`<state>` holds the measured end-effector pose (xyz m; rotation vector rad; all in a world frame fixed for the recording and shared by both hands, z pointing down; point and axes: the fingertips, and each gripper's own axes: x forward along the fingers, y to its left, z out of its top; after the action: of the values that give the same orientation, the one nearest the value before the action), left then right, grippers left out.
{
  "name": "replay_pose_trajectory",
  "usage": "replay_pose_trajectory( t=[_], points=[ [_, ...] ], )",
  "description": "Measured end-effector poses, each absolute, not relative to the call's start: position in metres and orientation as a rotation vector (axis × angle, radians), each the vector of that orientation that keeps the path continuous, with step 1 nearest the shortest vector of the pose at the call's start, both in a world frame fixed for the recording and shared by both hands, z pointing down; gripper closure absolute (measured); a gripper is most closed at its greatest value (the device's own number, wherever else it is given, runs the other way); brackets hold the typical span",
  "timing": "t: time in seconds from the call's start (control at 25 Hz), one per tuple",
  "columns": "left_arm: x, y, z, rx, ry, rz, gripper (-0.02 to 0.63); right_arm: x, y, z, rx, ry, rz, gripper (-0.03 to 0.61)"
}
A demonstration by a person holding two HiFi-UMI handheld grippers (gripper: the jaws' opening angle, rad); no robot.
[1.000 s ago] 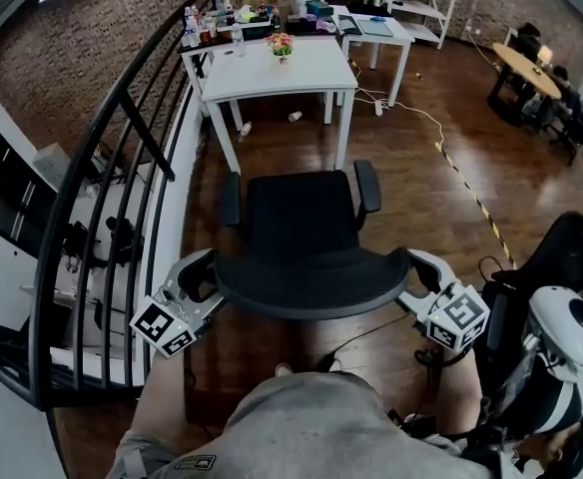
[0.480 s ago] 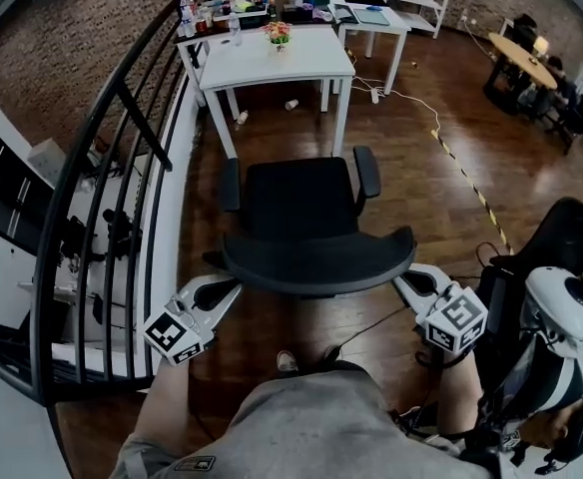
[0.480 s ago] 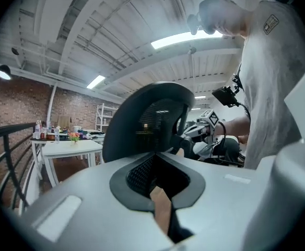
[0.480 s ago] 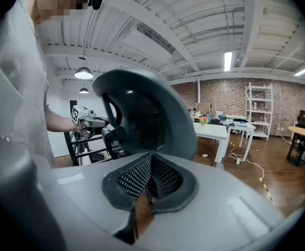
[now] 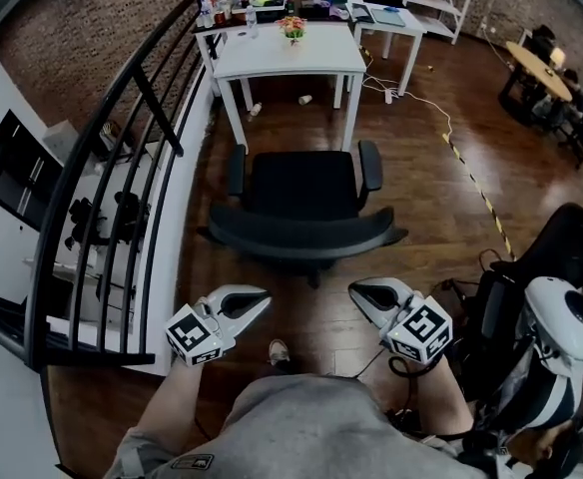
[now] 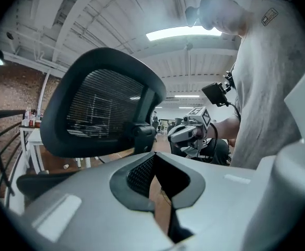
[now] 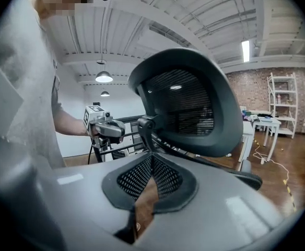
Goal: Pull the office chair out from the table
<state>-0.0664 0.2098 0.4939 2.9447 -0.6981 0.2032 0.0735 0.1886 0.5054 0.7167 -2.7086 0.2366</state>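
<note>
Office chair (image 5: 301, 183) stood on the wood floor (image 5: 411, 188), clear of the white table (image 5: 316, 58), w/ a strip of bare floor btwn the seat front and the table legs. Its backrest faced the person, w/ armrests either side of the seat. L gripper (image 5: 262, 297) and R gripper (image 5: 355, 289) both hung low in front of the person's torso, on the near side of the backrest, apart from it and not touching the chair. L gripper's jaws were pressed together w/ nothing btwn them. In the left gripper view the mesh backrest stood up and to the left, w/ the other gripper beyond. R gripper was the same: jaws together and empty, w/ the mesh backrest rising behind them in the right gripper view. Each gripper's marker cube sat at its rear, nearest the person. On the table, a small pot of flowers (image 5: 292, 28) stood near the far edge, w/ bottles (image 5: 210, 8) at the far-left corner. A black railing (image 5: 122, 158) ran along the chair's left side in the head view. A striped tape line (image 5: 474, 190) lay on the floor to the right, well apart from the chair.
</note>
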Motion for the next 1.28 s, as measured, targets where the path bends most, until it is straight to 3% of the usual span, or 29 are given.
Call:
replay_pose_trajectory(
  t=[0.44, 1.28],
  points=[
    [0.018, 0.285, 0.512, 2.908, -0.651, 0.196, 0.609, 0.084, 0.268, 0.543, 0.475, -2.722, 0.268, 0.572],
    [0.017, 0.338, 0.537, 2.876, -0.451, 0.217, 0.609, 0.050, 0.325, 0.565, 0.455, -2.697, 0.368, 0.572]
  ],
)
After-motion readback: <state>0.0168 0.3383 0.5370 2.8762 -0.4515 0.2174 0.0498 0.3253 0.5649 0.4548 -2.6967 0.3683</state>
